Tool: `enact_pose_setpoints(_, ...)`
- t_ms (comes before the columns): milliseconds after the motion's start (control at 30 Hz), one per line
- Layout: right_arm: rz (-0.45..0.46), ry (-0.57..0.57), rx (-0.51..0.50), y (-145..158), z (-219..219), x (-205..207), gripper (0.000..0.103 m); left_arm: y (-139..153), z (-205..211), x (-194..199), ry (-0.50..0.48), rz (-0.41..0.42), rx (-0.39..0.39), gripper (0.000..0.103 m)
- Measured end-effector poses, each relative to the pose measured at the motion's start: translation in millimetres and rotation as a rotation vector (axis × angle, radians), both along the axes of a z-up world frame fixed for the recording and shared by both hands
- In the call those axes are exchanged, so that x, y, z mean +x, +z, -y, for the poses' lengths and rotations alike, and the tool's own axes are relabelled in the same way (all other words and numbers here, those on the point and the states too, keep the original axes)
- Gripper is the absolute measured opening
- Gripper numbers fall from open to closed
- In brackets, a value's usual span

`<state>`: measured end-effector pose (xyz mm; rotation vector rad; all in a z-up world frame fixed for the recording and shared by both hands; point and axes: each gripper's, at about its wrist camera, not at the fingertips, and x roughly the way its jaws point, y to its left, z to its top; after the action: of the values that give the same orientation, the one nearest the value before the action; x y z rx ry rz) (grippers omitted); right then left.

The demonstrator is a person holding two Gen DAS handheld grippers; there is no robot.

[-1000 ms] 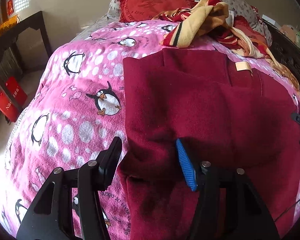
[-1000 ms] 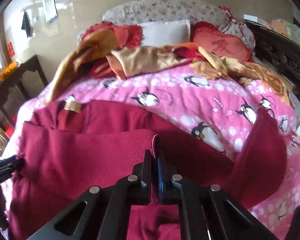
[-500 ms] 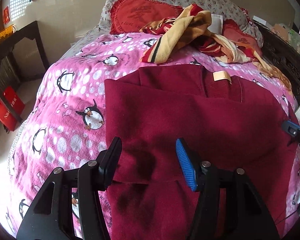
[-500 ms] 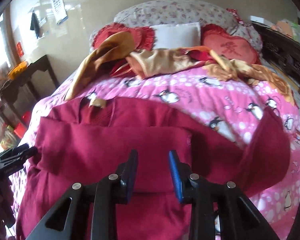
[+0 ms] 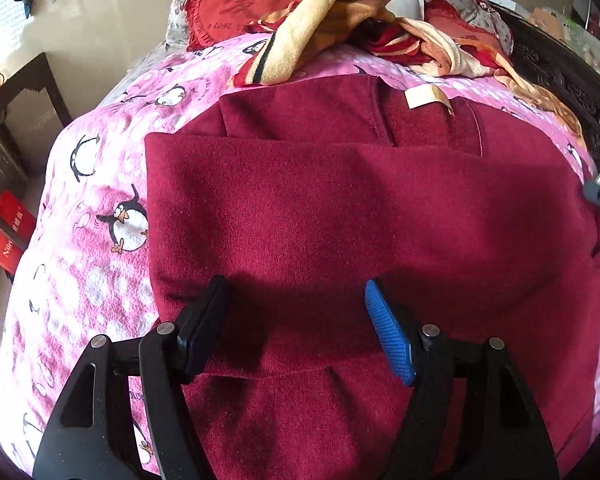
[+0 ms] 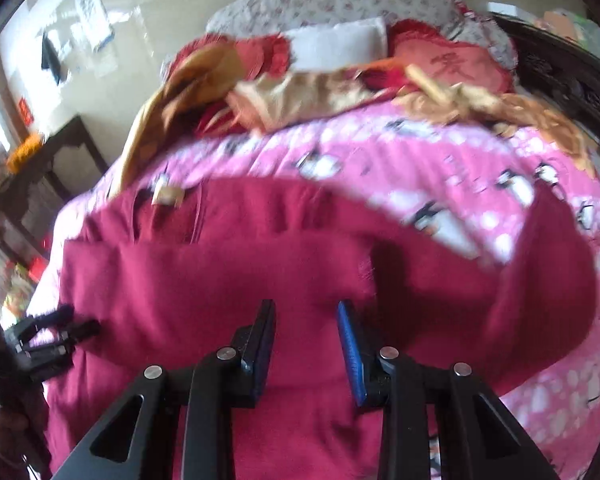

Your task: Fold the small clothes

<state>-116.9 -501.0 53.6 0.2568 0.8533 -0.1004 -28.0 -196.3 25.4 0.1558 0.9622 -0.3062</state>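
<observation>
Dark red and fuzzy, the sweater lies flat on the pink penguin blanket that covers the bed. One part is now folded over across the middle, and its edge makes a straight line near the tan neck tag.

A second ago the right gripper was pinching the edge of that folded part. Now it has let go. Its jaws stand apart with nothing between them, and it hangs just above the red cloth. The right view is blurry, so it seems to be moving. The left gripper is spread wide too, just as it was before, and holds nothing. It hovers over the near part of the sweater.

So this fold looks done and the cloth stays where it was put. On the right side, a red sleeve or flap still curves out onto the blanket. I think that part needs to be folded in next. A heap of yellow and red cloths waits by the pillows, well apart from the sweater.
</observation>
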Motion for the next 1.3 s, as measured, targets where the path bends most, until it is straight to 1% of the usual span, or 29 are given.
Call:
enact_pose_setpoints(33,0.012,-0.031,-0.006,6.7,12.5,-1.0,0.036,0.7,-2.2,0.3,0.005,0.000,-0.016,0.071)
enact_pose_setpoints(67,0.019,-0.073,-0.019,12.3,28.1,-1.0,0.047,1.6,-4.2,0.6,0.011,-0.001,-0.032,0.071)
enact_pose_setpoints(100,0.022,-0.129,-0.036,17.1,47.2,-0.5,0.049,2.4,-5.7,1.0,0.017,-0.003,-0.047,0.070)
enact_pose_setpoints(167,0.008,-0.211,-0.047,20.3,78.9,2.8,0.049,3.9,-7.3,0.8,0.023,-0.006,-0.060,0.070)
enact_pose_setpoints(233,-0.039,-0.282,-0.037,16.3,109.7,10.4,0.049,4.6,-5.5,1.0,0.022,-0.004,-0.055,0.070)
enact_pose_setpoints(333,-0.091,-0.355,0.023,6.0,144.8,20.2,0.049,4.1,-4.8,0.2,0.021,-0.004,-0.037,0.070)
enact_pose_setpoints(433,-0.123,-0.383,0.093,-7.3,165.1,26.9,0.049,2.2,-3.1,1.5,0.022,-0.005,-0.028,0.071)
enact_pose_setpoints(500,-0.152,-0.389,0.116,-17.5,173.9,30.3,0.049,1.2,-2.8,2.0,0.019,-0.004,-0.022,0.071)
enact_pose_setpoints(567,-0.130,-0.387,0.140,-22.9,176.6,27.4,0.048,0.4,-2.9,2.2,0.016,-0.002,-0.020,0.071)
enact_pose_setpoints(633,-0.108,-0.388,0.143,-23.0,178.4,23.6,0.040,-1.0,-1.6,3.7,0.014,-0.002,-0.018,0.071)
enact_pose_setpoints(700,-0.089,-0.391,0.148,-23.1,183.5,17.8,0.027,-1.5,-0.6,4.0,0.015,0.000,-0.014,0.071)
enact_pose_setpoints(767,-0.082,-0.386,0.163,-22.5,186.3,13.6,0.024,-2.0,0.6,4.2,0.015,0.003,-0.009,0.071)
enact_pose_setpoints(867,-0.072,-0.359,0.167,-17.3,184.1,11.3,0.009,-2.7,1.1,3.8,0.016,0.007,-0.005,0.070)
enact_pose_setpoints(967,-0.056,-0.331,0.133,-8.0,175.8,10.4,0.009,-2.7,1.9,4.0,0.016,0.007,0.000,0.071)
enact_pose_setpoints(1133,-0.026,-0.301,0.129,2.2,166.9,5.2,0.009,-2.6,1.7,3.9,0.016,0.008,0.000,0.070)
enact_pose_setpoints(1167,-0.023,-0.294,0.132,2.9,165.4,4.5,0.005,-2.4,1.4,3.9,0.017,0.007,-0.001,0.071)
enact_pose_setpoints(1300,-0.013,-0.270,0.139,6.4,158.0,0.9,0.005,1.4,-0.1,1.5,0.020,0.006,-0.012,0.071)
